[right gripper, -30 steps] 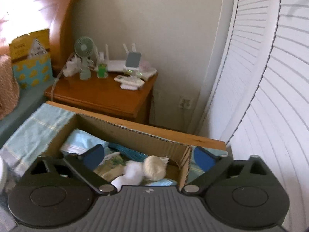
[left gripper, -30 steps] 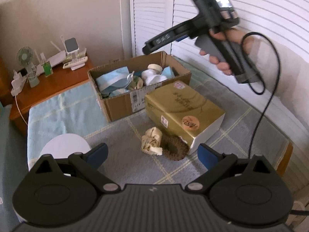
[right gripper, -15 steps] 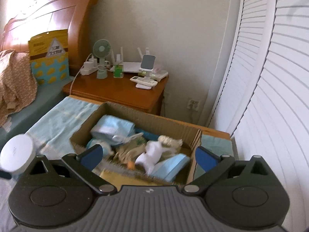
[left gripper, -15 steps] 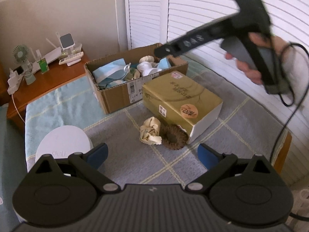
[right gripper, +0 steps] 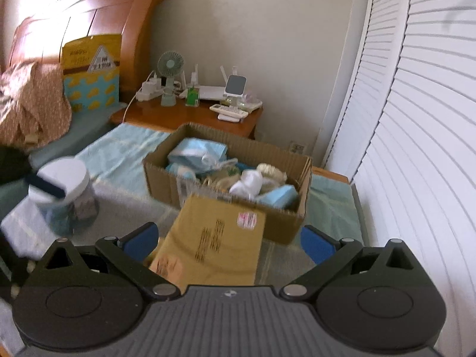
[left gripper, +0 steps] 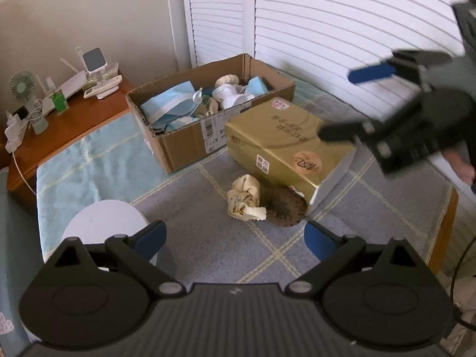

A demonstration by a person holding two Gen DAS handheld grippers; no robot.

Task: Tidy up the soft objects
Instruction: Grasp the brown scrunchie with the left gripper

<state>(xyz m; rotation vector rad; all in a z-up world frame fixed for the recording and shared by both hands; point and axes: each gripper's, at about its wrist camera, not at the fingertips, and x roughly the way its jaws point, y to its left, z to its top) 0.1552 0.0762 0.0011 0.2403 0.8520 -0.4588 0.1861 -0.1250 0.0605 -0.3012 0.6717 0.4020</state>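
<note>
A cream crumpled cloth (left gripper: 245,198) and a brown fuzzy ring (left gripper: 285,206) lie together on the grey checked cover, against the front corner of a gold box (left gripper: 285,139). Behind the gold box stands an open cardboard box (left gripper: 178,142) filled with blue and white soft items (left gripper: 172,107). My left gripper (left gripper: 235,238) hovers open just in front of the cloth and ring, holding nothing. My right gripper (right gripper: 227,239) is open and empty above the gold box (right gripper: 211,247), facing the cardboard box (right gripper: 166,181); in the left wrist view the right gripper (left gripper: 348,104) hangs over the gold box.
A white-lidded jar (left gripper: 101,223) stands at the left on the cover; the right wrist view shows the same jar (right gripper: 64,192). A wooden nightstand (left gripper: 68,125) with a fan and gadgets sits behind. White louvred doors (left gripper: 342,29) line the right side. The bed edge (left gripper: 446,226) drops off at right.
My right gripper has swung back and down from above the cardboard box to over the gold box. My left gripper drew back slightly; the cloth and ring have not moved.
</note>
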